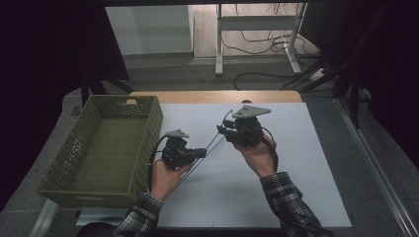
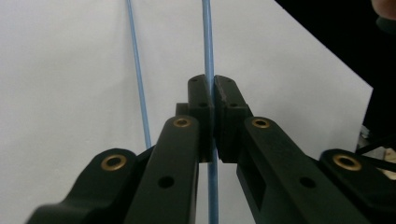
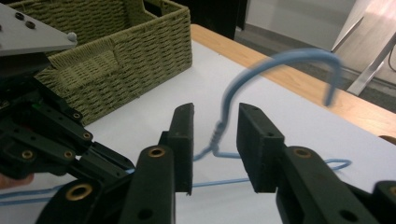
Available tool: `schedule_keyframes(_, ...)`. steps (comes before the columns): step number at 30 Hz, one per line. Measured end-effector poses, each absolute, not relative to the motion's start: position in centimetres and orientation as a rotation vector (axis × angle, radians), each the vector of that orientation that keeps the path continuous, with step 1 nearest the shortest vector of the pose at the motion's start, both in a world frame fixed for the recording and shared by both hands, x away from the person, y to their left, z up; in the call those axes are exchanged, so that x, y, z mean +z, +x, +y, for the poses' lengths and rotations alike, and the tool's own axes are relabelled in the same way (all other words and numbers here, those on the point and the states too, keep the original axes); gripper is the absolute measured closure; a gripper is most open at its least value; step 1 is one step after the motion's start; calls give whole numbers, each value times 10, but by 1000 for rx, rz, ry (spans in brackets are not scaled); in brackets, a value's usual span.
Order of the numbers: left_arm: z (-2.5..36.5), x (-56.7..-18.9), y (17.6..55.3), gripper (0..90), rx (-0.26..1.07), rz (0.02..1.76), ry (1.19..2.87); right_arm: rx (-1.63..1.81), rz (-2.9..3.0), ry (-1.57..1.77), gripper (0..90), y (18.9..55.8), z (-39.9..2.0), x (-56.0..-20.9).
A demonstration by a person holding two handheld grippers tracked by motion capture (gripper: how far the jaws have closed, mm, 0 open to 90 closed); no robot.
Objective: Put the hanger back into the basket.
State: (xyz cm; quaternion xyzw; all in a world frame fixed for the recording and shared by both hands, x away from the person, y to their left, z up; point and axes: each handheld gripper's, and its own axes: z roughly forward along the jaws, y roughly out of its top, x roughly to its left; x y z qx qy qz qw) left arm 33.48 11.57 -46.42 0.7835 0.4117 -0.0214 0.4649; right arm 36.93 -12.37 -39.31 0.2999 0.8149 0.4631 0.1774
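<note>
Right gripper (image 3: 215,140), jaws parted around the twisted neck of a blue wire hanger (image 3: 280,58); woven basket (image 3: 116,60) behind, on a white table (image 3: 299,116)

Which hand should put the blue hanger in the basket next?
Left, probably. The left gripper is shut on the blue hanger and sits beside the basket. The right gripper stands open around its neck.

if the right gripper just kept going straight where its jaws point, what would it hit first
Probably the light blue wire hanger: the right gripper has its open jaws either side of the twisted neck below the hook, not pressing it. Depth is hard to judge; beyond lies the white table.
</note>
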Motion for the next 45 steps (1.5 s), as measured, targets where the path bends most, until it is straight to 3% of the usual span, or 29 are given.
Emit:
schedule_keyframes(8, 119, -466, 336, 875, -157, 971, 1873, 1399, 2281, 849, 635, 370, -131, -407)
schedule_keyframes(11, 118, -467, 336, 874, -179, 957, 1861, 1422, 2261, 838, 815, 371, -128, -413)
schedule_keyframes(17, 116, -466, 335, 838, -124, 936, 1906, 1412, 2260, 862, 860, 367, -127, -413)
schedule_keyframes(18, 114, -464, 334, 671, -71, 935, 1932, 1358, 2264, 863, 860, 365, -125, -410)
schedule_keyframes(20, 113, -461, 332, 578, -37, 914, 1968, 1322, 2262, 873, 860, 362, -124, -407)
schedule_keyframes(22, 110, -458, 329, 421, 15, 904, 2010, 1298, 2262, 888, 861, 361, -124, -404)
schedule_keyframes(26, 101, -448, 322, 296, 165, 862, 2091, 1241, 2260, 904, 860, 355, -122, -399)
schedule_keyframes(29, 97, -444, 323, 324, 167, 848, 2107, 1222, 2259, 913, 861, 351, -121, -397)
schedule_keyframes(30, 96, -442, 324, 420, 169, 847, 2111, 1214, 2263, 911, 860, 349, -119, -396)
schedule_keyframes(31, 93, -441, 326, 420, 161, 847, 2116, 1214, 2263, 911, 860, 349, -119, -396)
schedule_keyframes(32, 91, -440, 328, 488, 144, 842, 2123, 1207, 2271, 913, 860, 347, -118, -395)
schedule_keyframes(33, 89, -439, 329, 488, 120, 839, 2126, 1207, 2271, 913, 860, 347, -118, -395)
schedule_keyframes(38, 78, -441, 339, 658, 15, 843, 2153, 1200, 2303, 900, 860, 343, -114, -398)
schedule_keyframes(45, 80, -441, 347, 753, -69, 865, 2141, 1196, 2331, 871, 859, 340, -110, -402)
